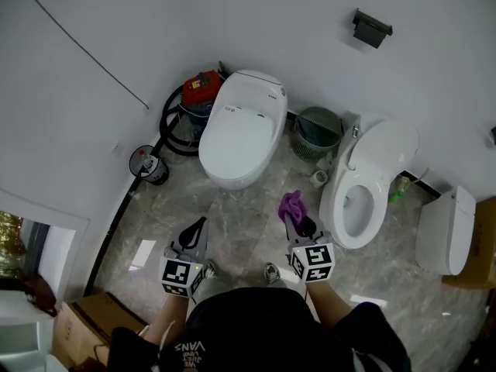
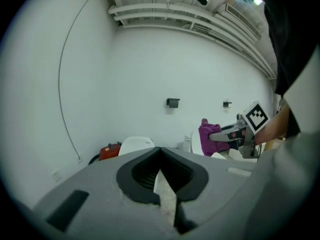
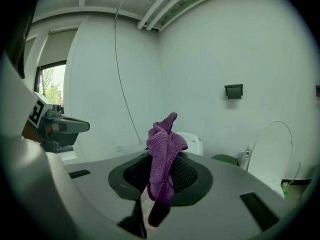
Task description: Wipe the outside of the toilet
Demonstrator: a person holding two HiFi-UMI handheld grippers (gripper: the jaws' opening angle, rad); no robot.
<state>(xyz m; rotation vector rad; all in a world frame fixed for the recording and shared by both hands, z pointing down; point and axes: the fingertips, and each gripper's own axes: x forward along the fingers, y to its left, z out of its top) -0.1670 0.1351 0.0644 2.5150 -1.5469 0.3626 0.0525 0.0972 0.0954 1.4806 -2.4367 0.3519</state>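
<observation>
- The left tool (image 1: 199,228) (image 2: 160,153) sits low and left of centre in the head view. Its jaws are closed together with nothing between them.
- The right tool (image 1: 299,222) (image 3: 159,178), low and right of centre, is clamped on a purple cloth (image 1: 291,203) (image 3: 163,146). The cloth bunches up past the jaw tips.
- Both tools hang over the marbled floor (image 1: 248,215), apart from each other and touching no fixture.
- A cardboard box (image 1: 81,320) stands at the lower left, by the wall's foot.
- The open toilet (image 1: 345,219) is at the right, its bowl rim just beside the cloth but clear of it. Its raised lid (image 1: 385,149) leans back toward the wall.
- The closed toilet (image 1: 242,126) lies at centre, its front edge ahead of the left tool. A bare lane of floor runs between the two toilets.
- A green basket (image 1: 318,132) fills the far end of that lane, between the toilets and against the wall.
- A red canister (image 1: 201,87) with a looped black hose (image 1: 172,126) crowds the closed toilet's left side.
- A black wall holder (image 1: 372,28) is mounted at the upper right.
</observation>
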